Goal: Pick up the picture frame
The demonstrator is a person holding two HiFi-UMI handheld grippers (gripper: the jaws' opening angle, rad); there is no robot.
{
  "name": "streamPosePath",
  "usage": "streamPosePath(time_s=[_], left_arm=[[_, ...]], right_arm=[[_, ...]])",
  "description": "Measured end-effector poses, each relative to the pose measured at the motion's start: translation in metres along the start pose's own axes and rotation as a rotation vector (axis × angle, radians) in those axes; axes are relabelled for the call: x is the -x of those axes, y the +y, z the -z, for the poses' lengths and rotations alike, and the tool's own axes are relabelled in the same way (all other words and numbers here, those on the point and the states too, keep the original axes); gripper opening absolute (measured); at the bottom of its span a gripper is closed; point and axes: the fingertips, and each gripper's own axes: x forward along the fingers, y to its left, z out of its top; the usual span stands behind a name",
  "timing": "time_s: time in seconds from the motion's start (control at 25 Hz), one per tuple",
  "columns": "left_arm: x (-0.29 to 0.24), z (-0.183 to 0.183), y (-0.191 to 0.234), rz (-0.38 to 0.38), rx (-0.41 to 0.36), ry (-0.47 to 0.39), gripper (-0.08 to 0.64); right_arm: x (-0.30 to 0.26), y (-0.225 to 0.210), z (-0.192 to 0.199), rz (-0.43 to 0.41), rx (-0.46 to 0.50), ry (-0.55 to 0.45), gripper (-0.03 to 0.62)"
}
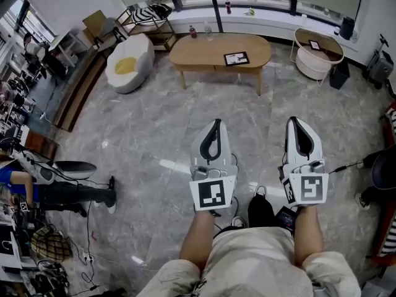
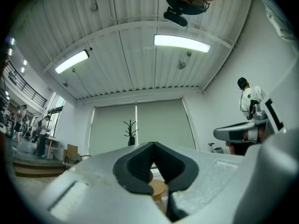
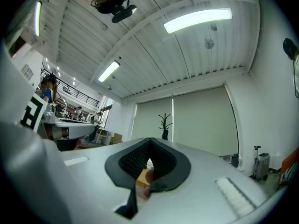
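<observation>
A small dark picture frame [image 1: 236,59] lies flat on the oval wooden coffee table [image 1: 204,51] at the far side of the room. My left gripper [image 1: 215,129] and my right gripper [image 1: 299,127] are held side by side over the grey marble floor, well short of the table. Both are shut with nothing between their jaws. In the left gripper view the left gripper [image 2: 153,146] points slightly upward at the ceiling and window blinds, with a bit of the wooden table [image 2: 158,188] showing through the gap. The right gripper [image 3: 149,141] looks the same way.
A white beanbag seat [image 1: 129,60] with a yellow cushion stands left of the table. A white round basket chair [image 1: 317,52] stands to its right. Two bottles [image 1: 199,31] stand on the table's back edge. Desks and seated people fill the left side. A cable runs along the floor at right.
</observation>
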Motion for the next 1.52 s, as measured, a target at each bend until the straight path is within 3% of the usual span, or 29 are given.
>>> streamPosePath(time_s=[0.6,0.8,1.2,1.52], left_arm=[[-0.143,0.031,-0.048,0.029,0.003,0.033,0.005],[-0.177,0.037,-0.062,0.022,-0.031,0.047,0.005],[-0.217,0.052,-0.076,-0.004,-0.043,0.046,0.005],[-0.248,0.069,-0.053,-0.03,-0.016,0.051,0.005]], right_arm=[[-0.084,-0.123,0.033,0.048,-0.029,0.03,0.002],[-0.108,-0.151,0.044,0.034,-0.058,0.033,0.002],[-0.139,-0.185,0.062,0.005,-0.072,0.032,0.002],[-0.184,-0.184,0.072,-0.021,-0.044,0.032,0.002]])
